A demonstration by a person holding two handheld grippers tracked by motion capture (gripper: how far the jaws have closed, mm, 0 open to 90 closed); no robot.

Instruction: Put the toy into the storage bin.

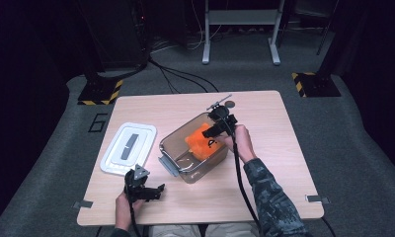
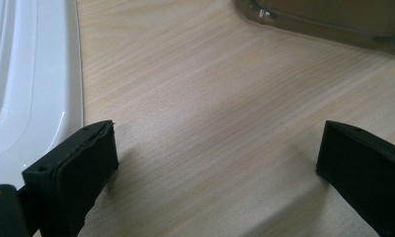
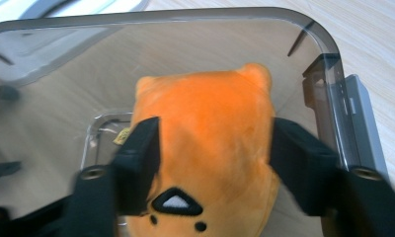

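Observation:
An orange plush toy (image 1: 200,140) (image 3: 210,113) with a small black-and-white nose hangs inside the clear plastic bin (image 1: 185,174) (image 3: 185,15) at mid-table. My right gripper (image 1: 216,132) (image 3: 214,153) is shut on it, one black jaw pressing each side of the plush. My left gripper (image 1: 153,191) (image 2: 215,163) rests open near the table's front left, nothing between its jaws, with bare wood beneath. The white bin lid (image 1: 129,148) (image 2: 32,84) lies flat just to its left.
The bin has grey latches on its ends (image 1: 167,165) (image 3: 358,123). A small dark disc (image 1: 230,103) lies on the table behind the bin. In the left gripper view a corner of the bin (image 2: 334,19) shows ahead. Floor stands and cables lie beyond the table.

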